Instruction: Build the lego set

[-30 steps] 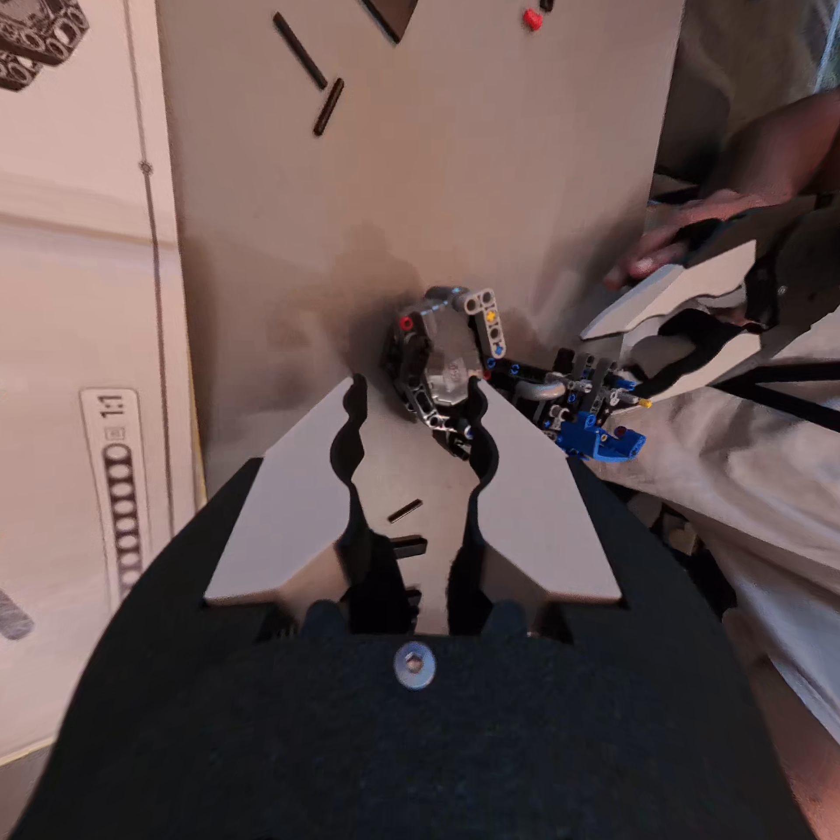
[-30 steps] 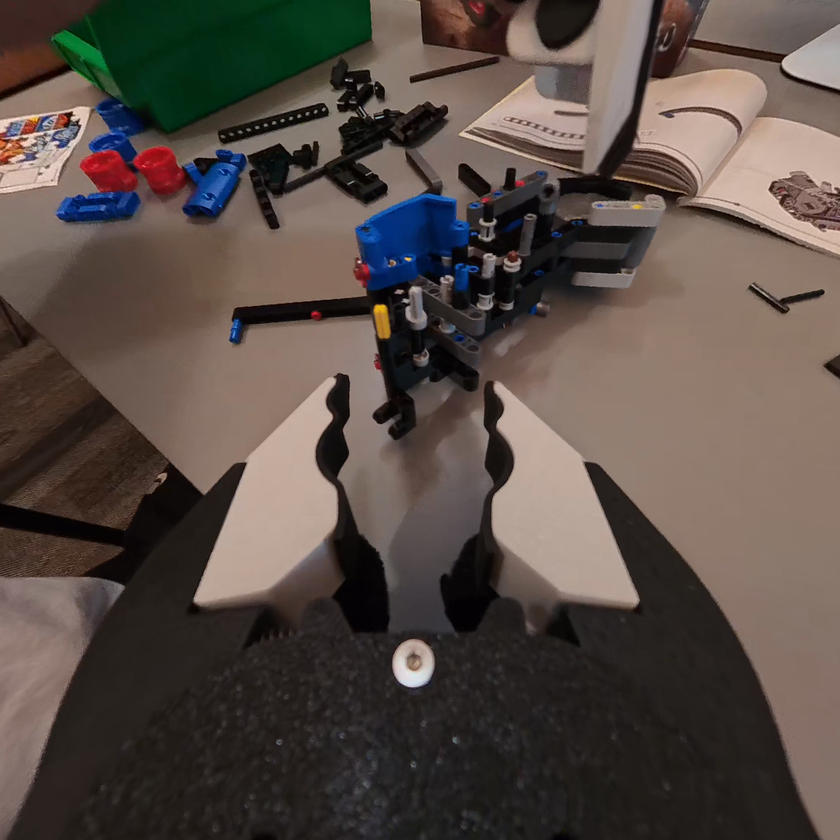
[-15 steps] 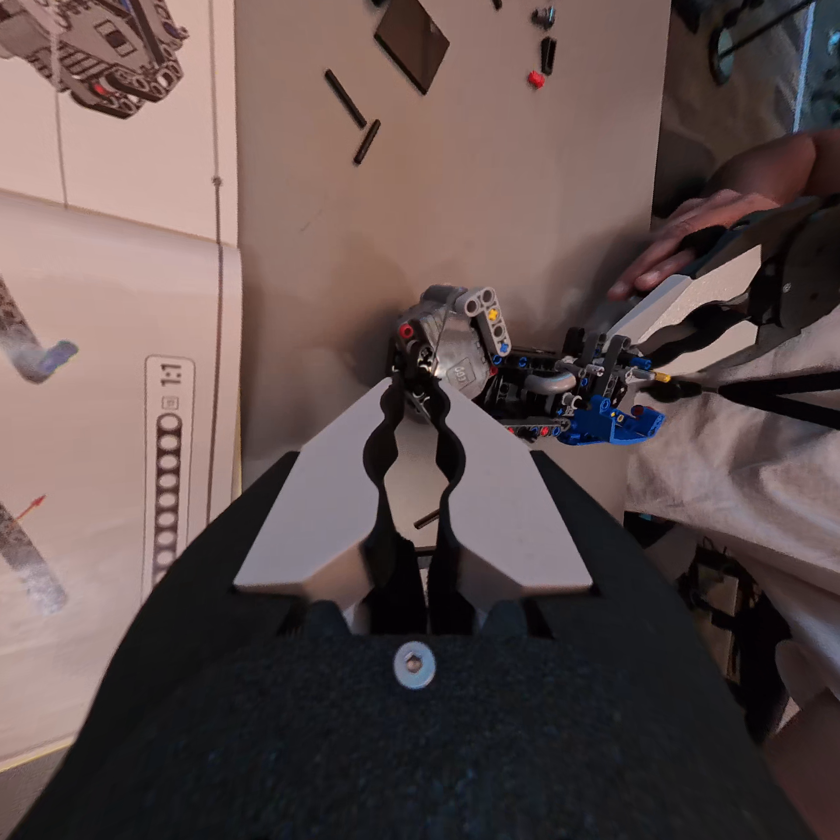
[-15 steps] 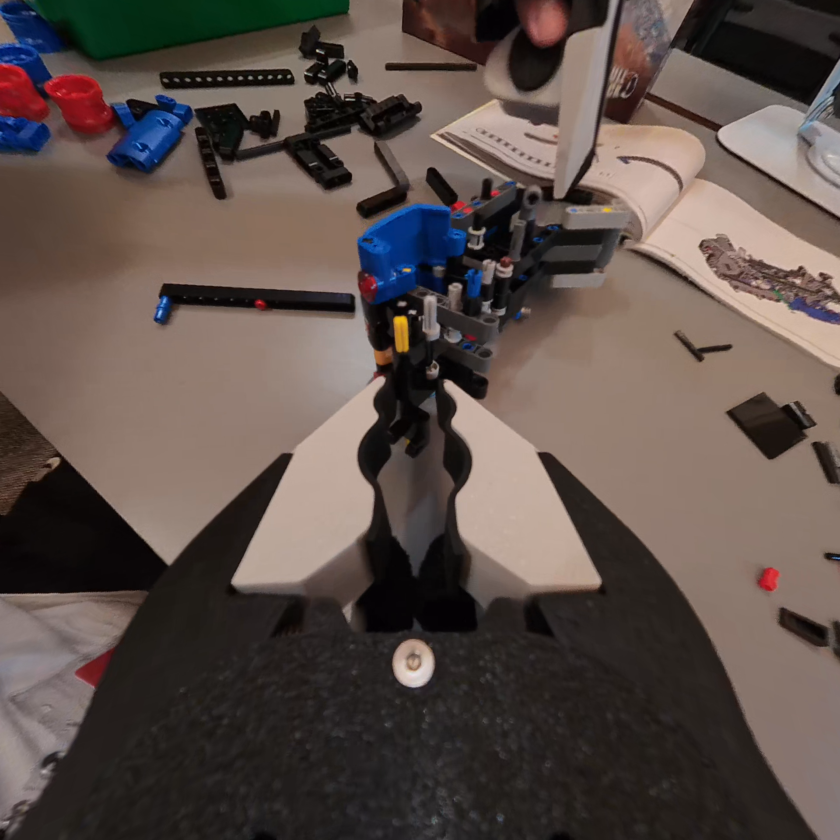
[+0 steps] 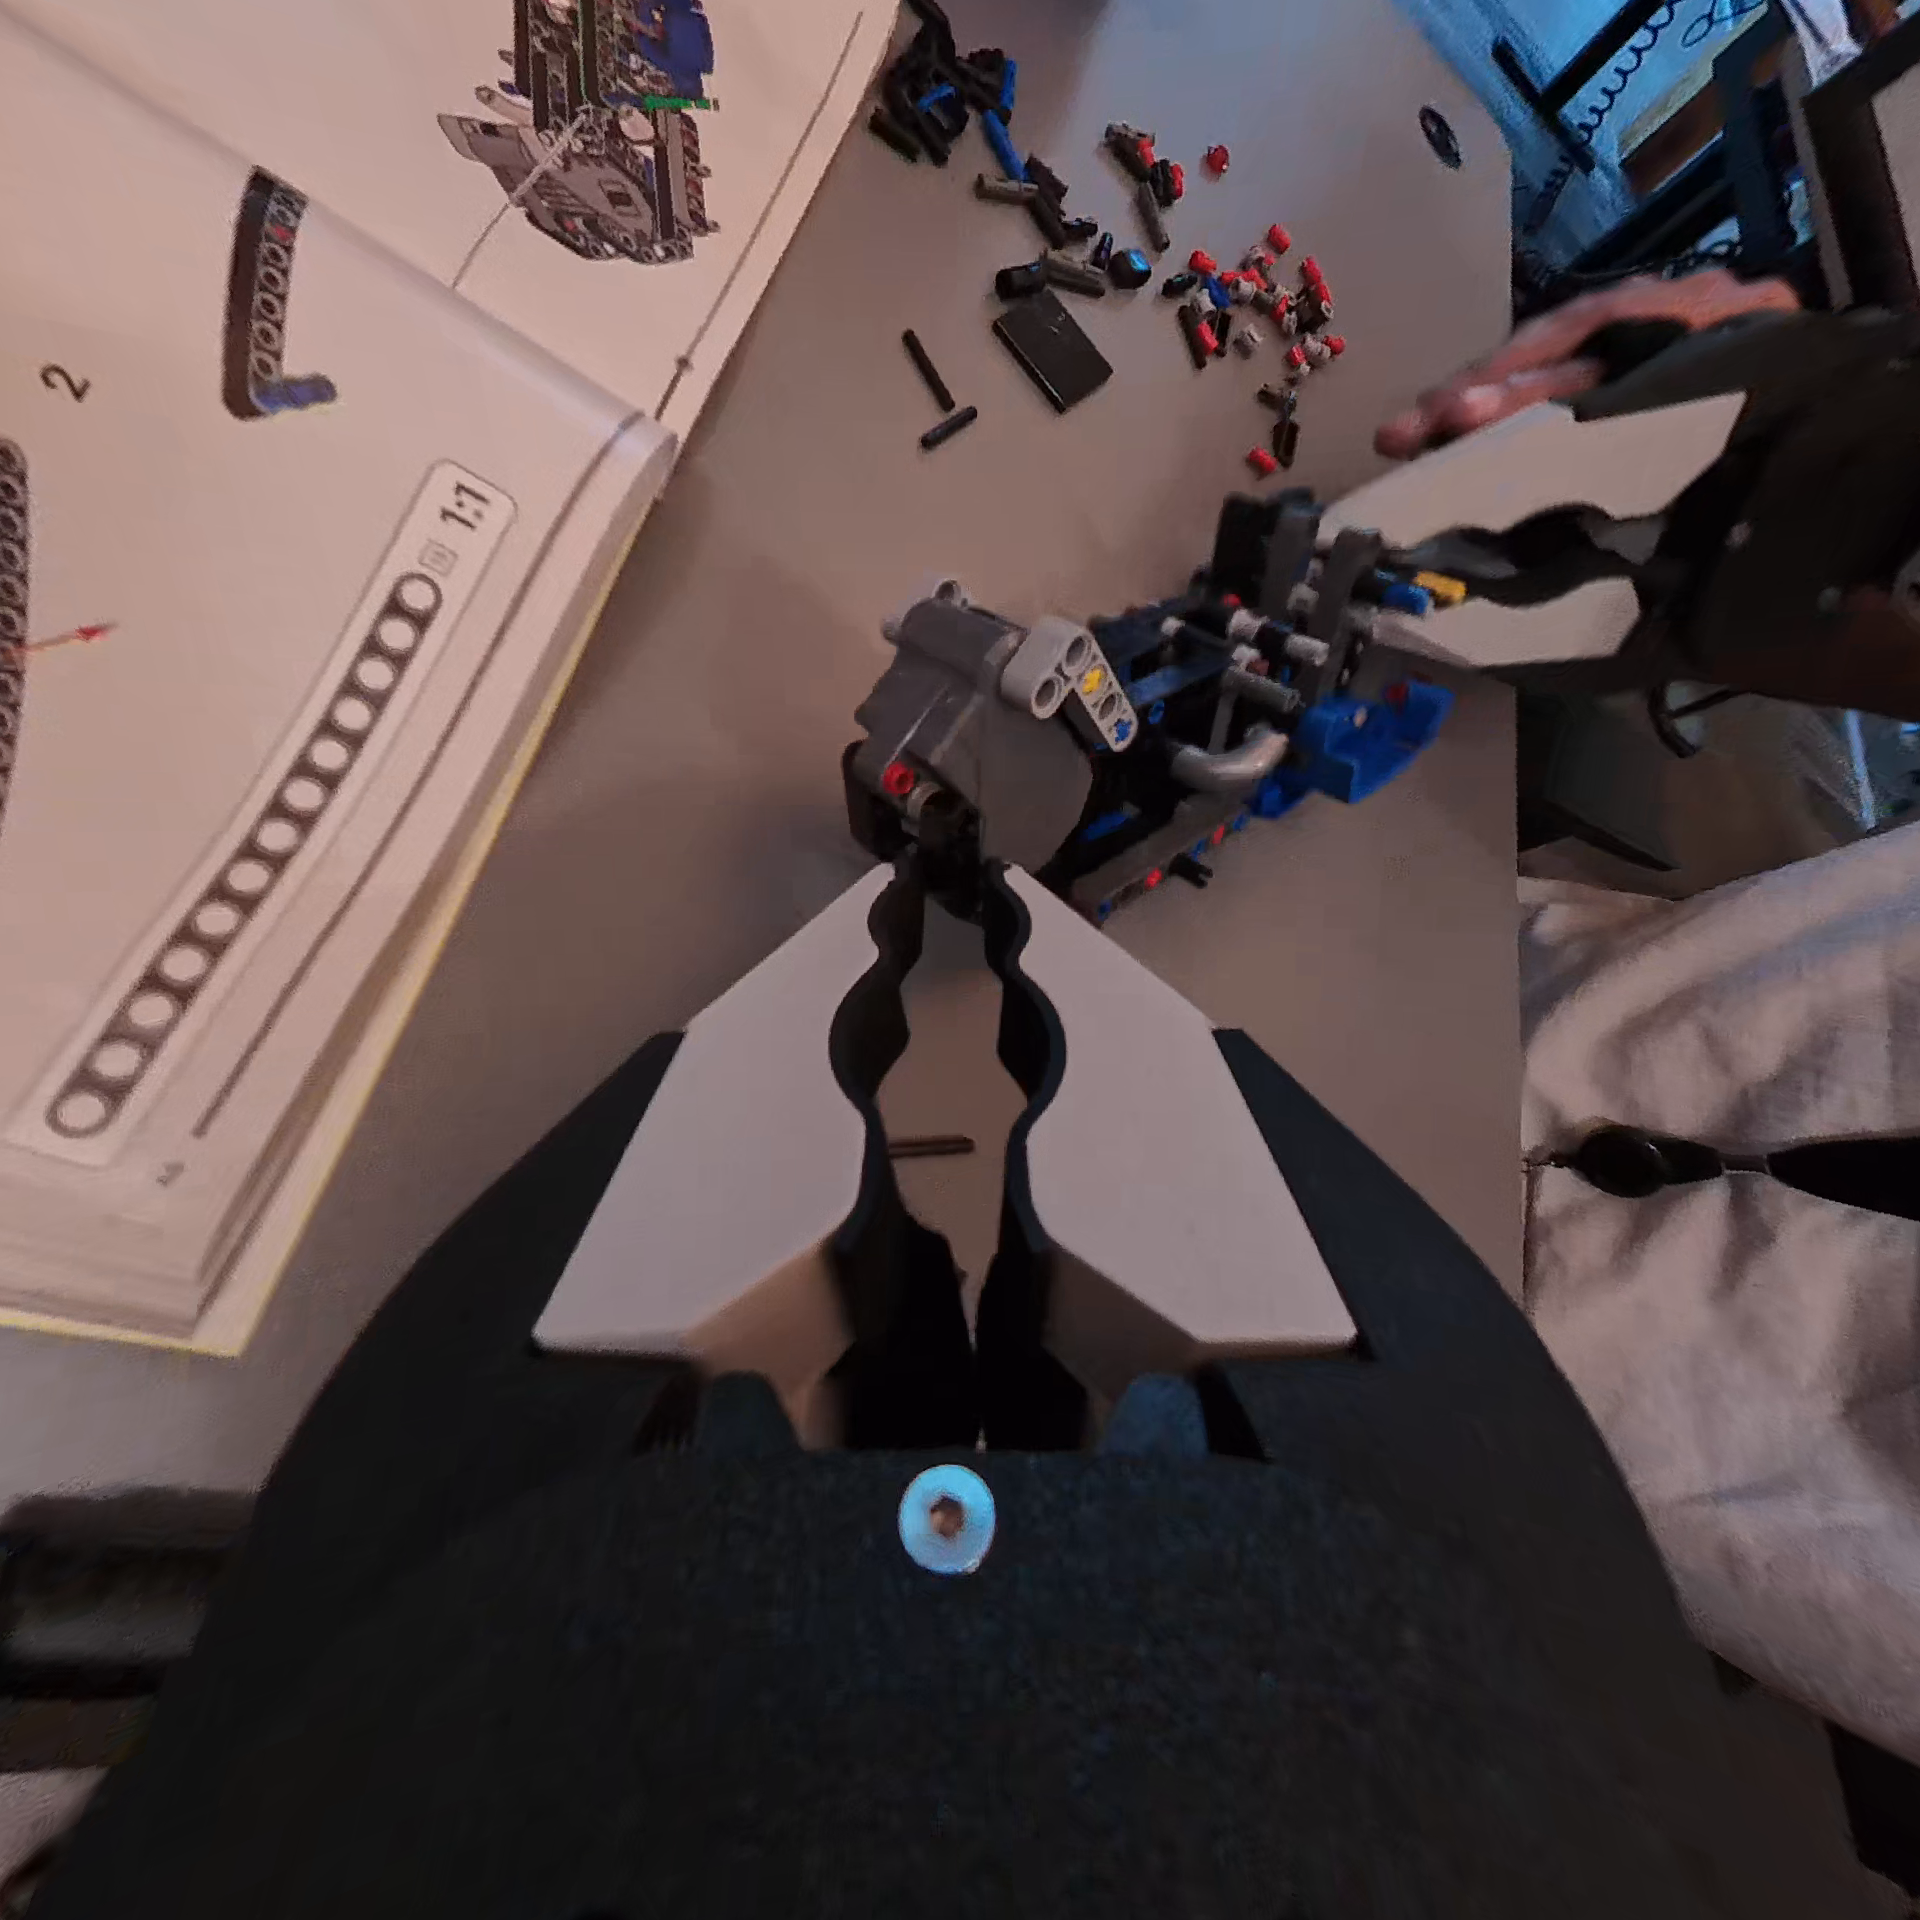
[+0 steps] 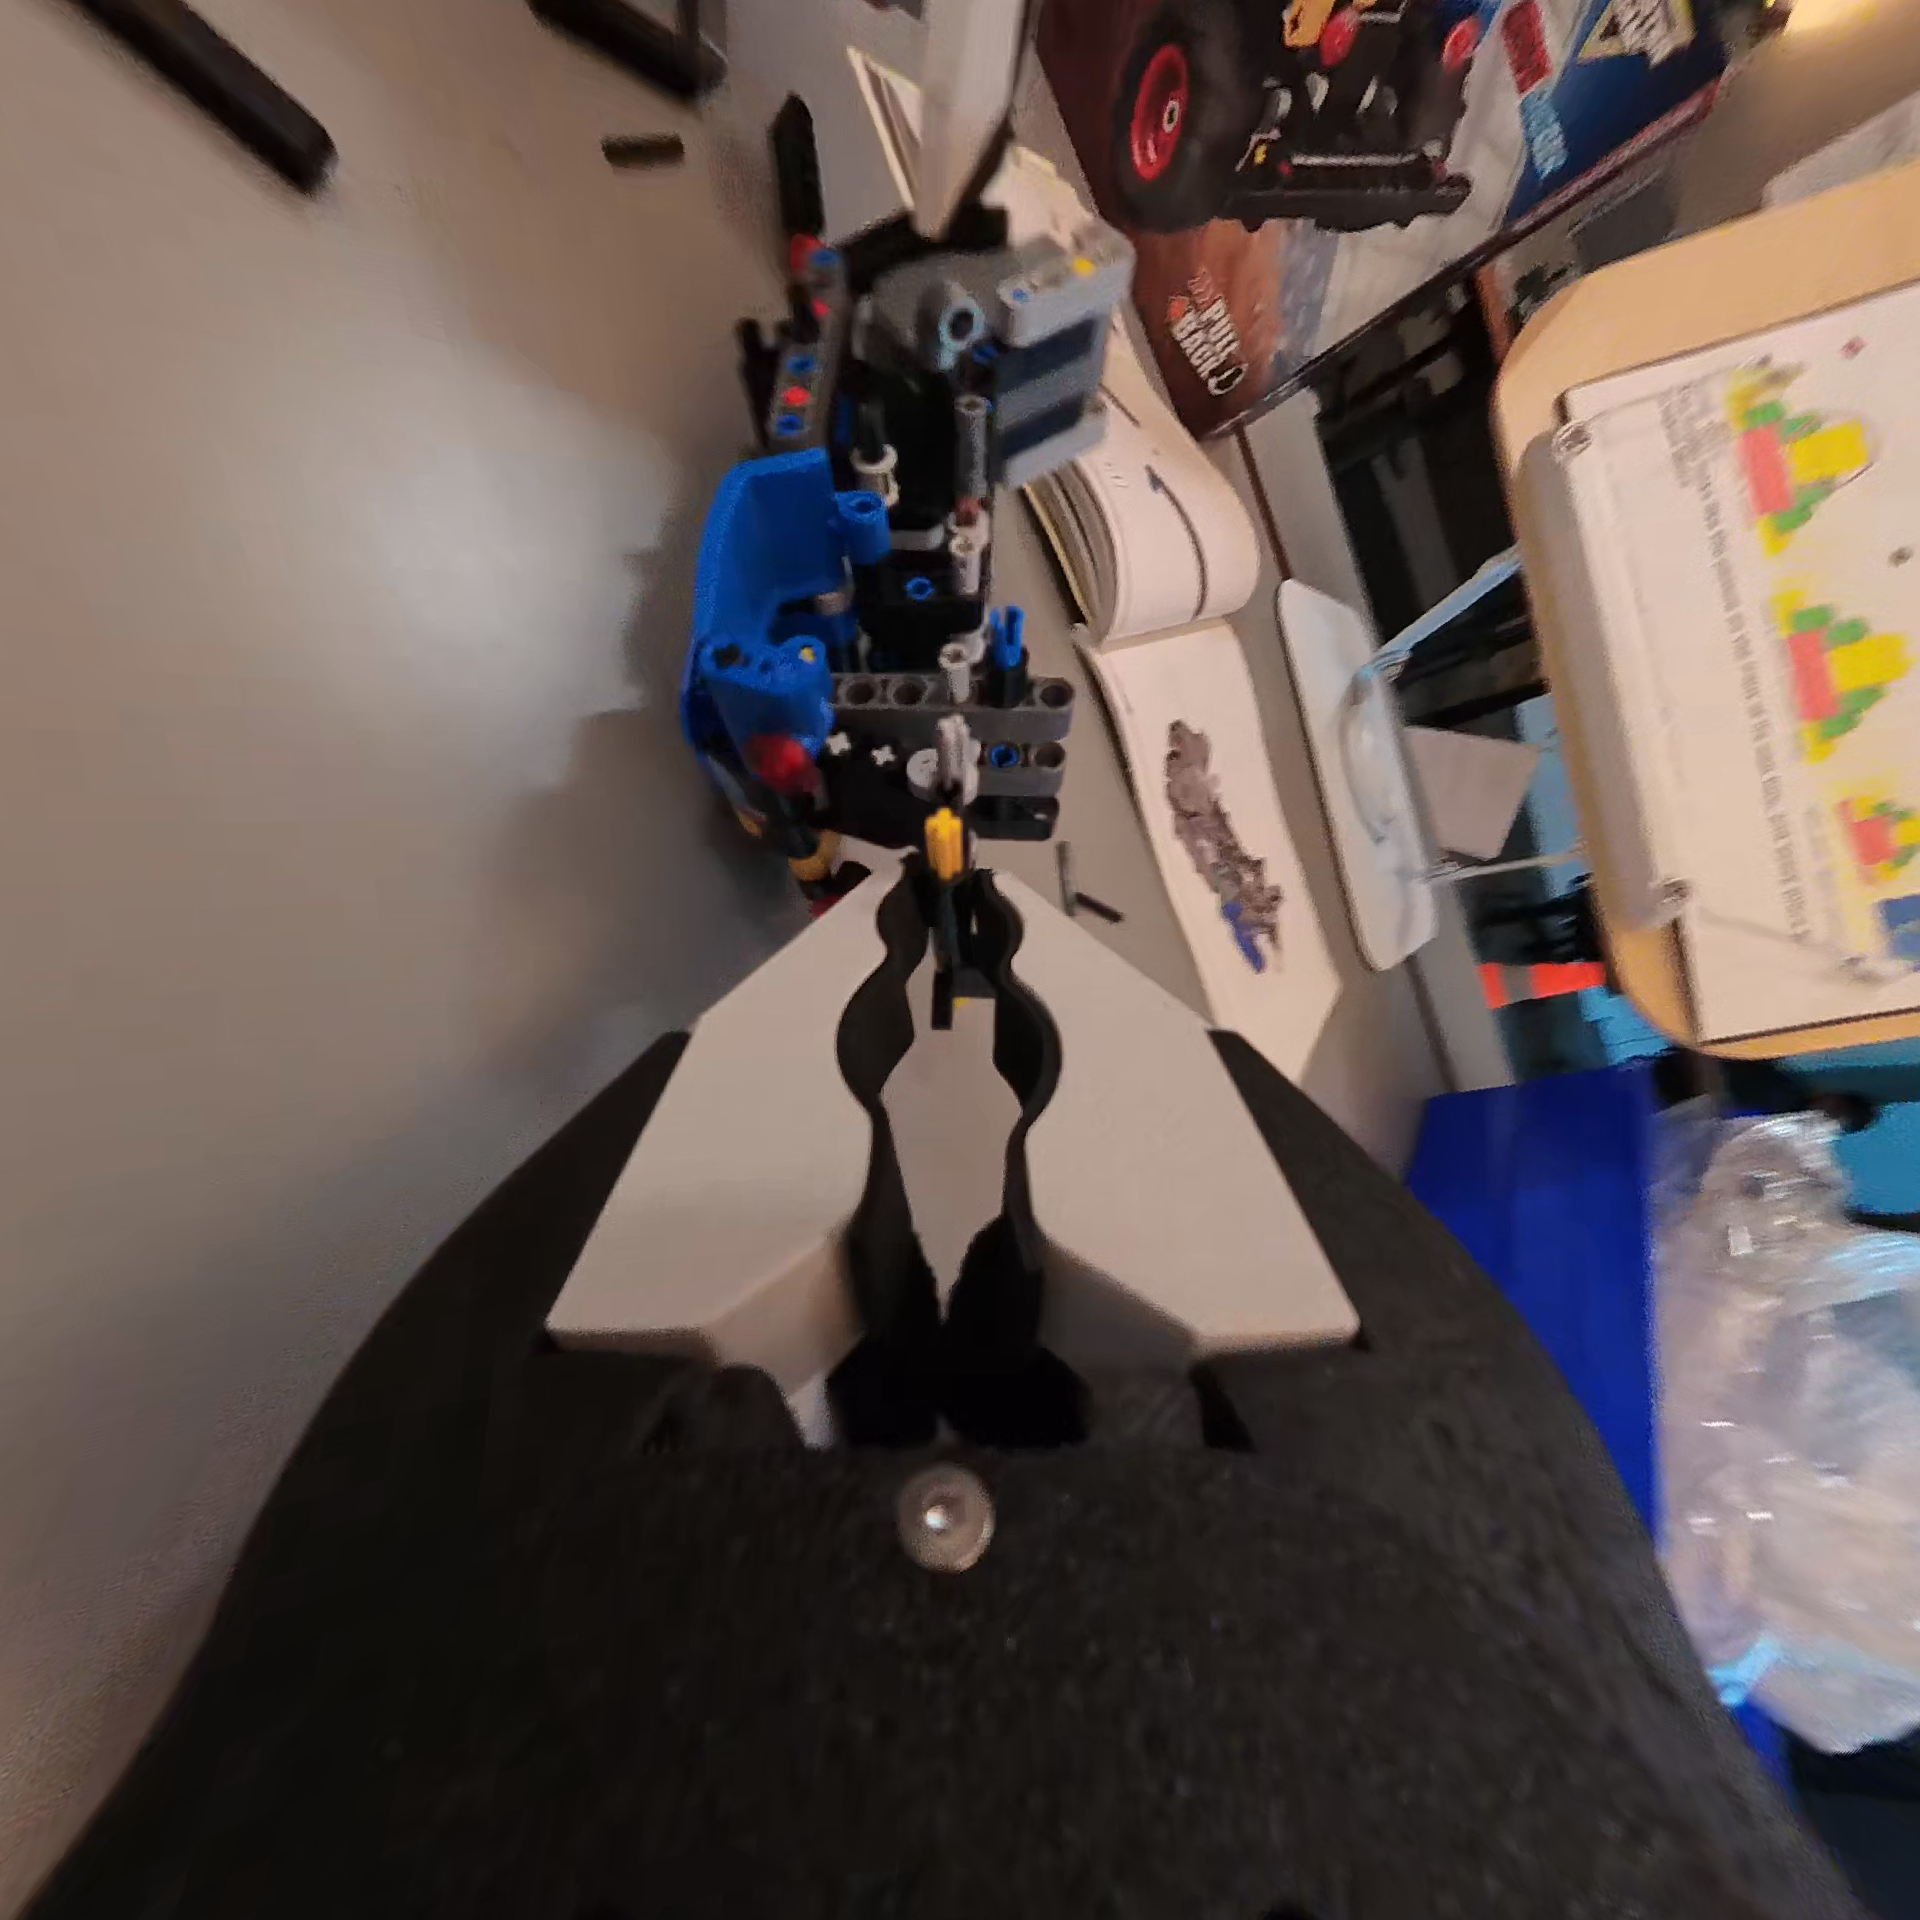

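lego model [image 5: 1049, 748]: grey, black, blue, yellow pin | claw fingers [image 5: 748, 1122]: pale grey, black wavy pads | counter [image 5: 1299, 987]: beige-grey | booklet [image 5: 260, 727]: white

Print showed on the open instruction booklet [image 5: 312, 582], the set's box [image 6: 1382, 187] and a laminated sheet [image 6: 1766, 623]; its wording is left untold.
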Motion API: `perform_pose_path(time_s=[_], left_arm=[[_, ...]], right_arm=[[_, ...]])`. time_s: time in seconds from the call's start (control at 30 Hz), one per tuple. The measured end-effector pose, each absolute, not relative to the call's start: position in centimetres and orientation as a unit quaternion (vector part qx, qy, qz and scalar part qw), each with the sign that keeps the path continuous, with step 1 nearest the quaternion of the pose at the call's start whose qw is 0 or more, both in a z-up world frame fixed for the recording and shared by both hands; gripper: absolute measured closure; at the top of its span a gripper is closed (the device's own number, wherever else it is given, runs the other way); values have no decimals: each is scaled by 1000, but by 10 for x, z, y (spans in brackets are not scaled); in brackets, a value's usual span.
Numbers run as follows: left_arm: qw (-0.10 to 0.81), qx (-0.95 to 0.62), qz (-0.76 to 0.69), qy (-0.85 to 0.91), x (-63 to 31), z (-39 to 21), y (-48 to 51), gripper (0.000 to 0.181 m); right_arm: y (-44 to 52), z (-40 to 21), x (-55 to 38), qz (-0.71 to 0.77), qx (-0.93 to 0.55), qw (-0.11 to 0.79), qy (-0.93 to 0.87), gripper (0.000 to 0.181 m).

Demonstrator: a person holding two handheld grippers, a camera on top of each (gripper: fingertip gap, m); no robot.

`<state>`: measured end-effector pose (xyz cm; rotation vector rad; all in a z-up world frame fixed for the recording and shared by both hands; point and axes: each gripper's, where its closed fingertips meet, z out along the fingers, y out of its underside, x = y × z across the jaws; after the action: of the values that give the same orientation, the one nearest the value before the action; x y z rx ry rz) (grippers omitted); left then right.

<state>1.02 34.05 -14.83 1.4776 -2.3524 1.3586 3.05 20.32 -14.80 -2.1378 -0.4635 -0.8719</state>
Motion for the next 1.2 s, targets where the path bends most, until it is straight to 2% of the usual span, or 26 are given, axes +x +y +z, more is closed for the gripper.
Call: perform_pose_path(time_s=[0.03, 0.27, 0.47, 0.77, 0.87, 1.03, 1.2], left_arm=[[13, 477, 441, -760, 5, -148, 339, 172], [-69, 470, 432, -767, -20, -146, 327, 172], [-113, 436, 423, -786, -34, -148, 311, 173], [-118, 426, 425, -790, -47, -152, 303, 174], [-125, 421, 421, -793, -50, -151, 305, 165], [-152, 329, 422, -831, -38, -127, 295, 130], [-113, 236, 376, -889, -17, -130, 277, 129]], right_arm=[[203, -147, 35, -356, -832, 375, -202, 173], [206, -150, 53, -413, -792, 348, -283, 172], [203, -150, 58, -438, -769, 347, -310, 160], [173, -158, 43, -433, -769, 359, -304, 140], [158, -158, 38, -406, -780, 383, -283, 137], [154, -164, 36, -405, -774, 379, -306, 131], [146, -161, 28, -417, -762, 372, -328, 126]])
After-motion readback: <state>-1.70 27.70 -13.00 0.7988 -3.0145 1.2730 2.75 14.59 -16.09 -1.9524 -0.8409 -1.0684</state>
